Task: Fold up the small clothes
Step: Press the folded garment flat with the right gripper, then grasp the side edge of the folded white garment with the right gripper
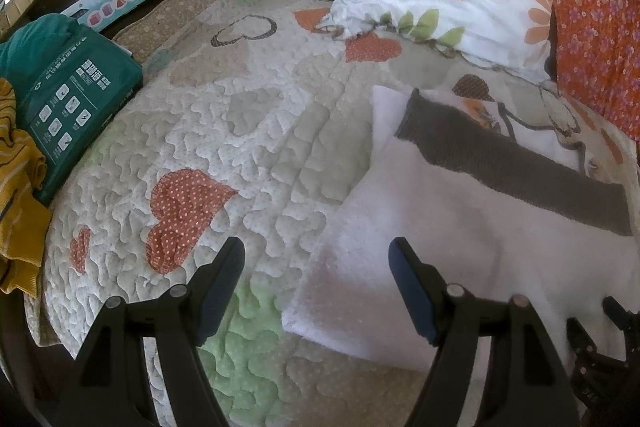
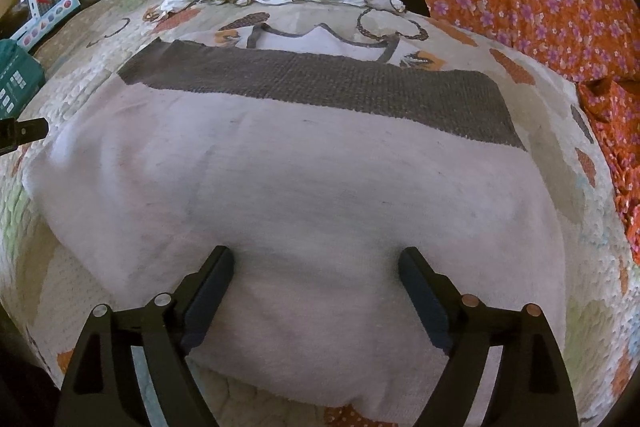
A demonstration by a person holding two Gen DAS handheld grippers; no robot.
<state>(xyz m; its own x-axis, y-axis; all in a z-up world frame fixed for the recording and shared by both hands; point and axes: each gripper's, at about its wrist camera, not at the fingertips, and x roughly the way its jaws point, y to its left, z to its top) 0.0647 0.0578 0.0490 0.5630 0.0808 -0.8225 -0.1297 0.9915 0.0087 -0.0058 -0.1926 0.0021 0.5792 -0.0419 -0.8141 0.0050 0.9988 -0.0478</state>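
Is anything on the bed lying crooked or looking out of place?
The white garment with the dark grey knitted band lies fairly flat on the quilted heart-pattern bedspread. Only the band's left end curls up slightly. The crumpled mustard-yellow cloth at the bed's edge looks unfolded.

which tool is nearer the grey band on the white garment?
Right. The right tool hangs open over the white garment, facing the grey band. The left tool straddles the garment's left edge, over the quilt.
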